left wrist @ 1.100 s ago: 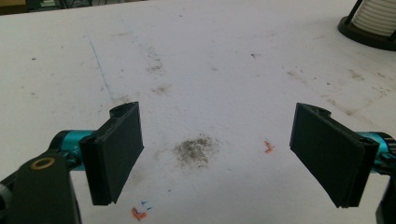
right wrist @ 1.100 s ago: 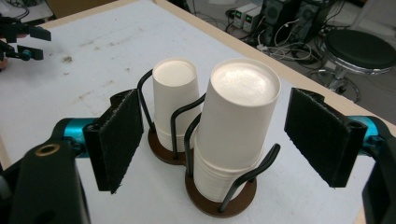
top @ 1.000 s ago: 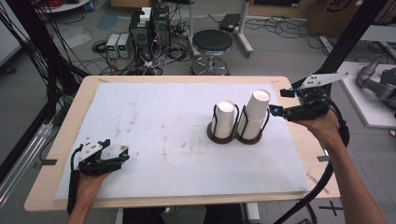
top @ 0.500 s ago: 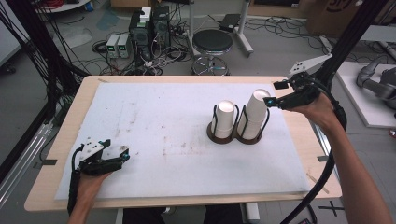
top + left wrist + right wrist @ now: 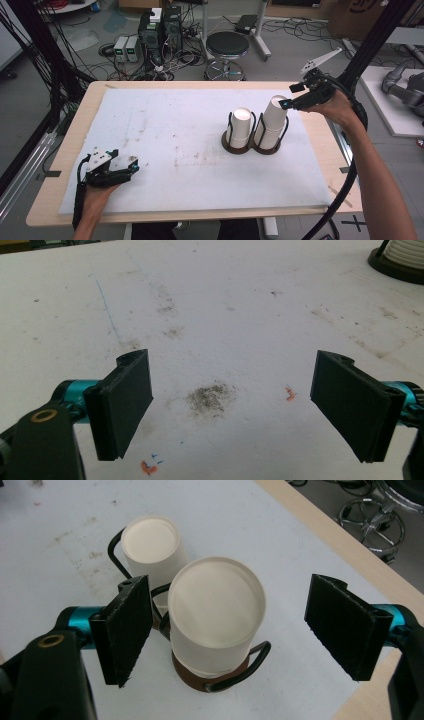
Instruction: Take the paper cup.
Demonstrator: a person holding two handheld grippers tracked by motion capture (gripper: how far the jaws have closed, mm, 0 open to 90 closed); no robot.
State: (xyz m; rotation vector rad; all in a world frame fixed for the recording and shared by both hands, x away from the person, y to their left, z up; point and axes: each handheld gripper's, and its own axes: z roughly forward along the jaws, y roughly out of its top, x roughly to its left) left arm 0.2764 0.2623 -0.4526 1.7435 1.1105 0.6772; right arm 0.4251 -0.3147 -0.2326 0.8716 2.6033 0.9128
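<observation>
Two stacks of white paper cups stand upside down in black wire holders with brown bases, right of the table's middle: the left stack and the taller, tilted right stack. My right gripper hovers open just above and right of the right stack's top. In the right gripper view its jaws stand wide to either side of that nearer stack, not touching it, and the other stack lies beyond. My left gripper rests open and empty on the white mat at the front left, with stained mat between its jaws.
The mat covers most of the wooden table. A holder base shows at the top right of the left gripper view. Beyond the far edge are a stool, electronics boxes and cables on the floor.
My right gripper has risen and moved toward the far side, from beside the right stack's upper part to above its top. The left gripper has stayed put.
</observation>
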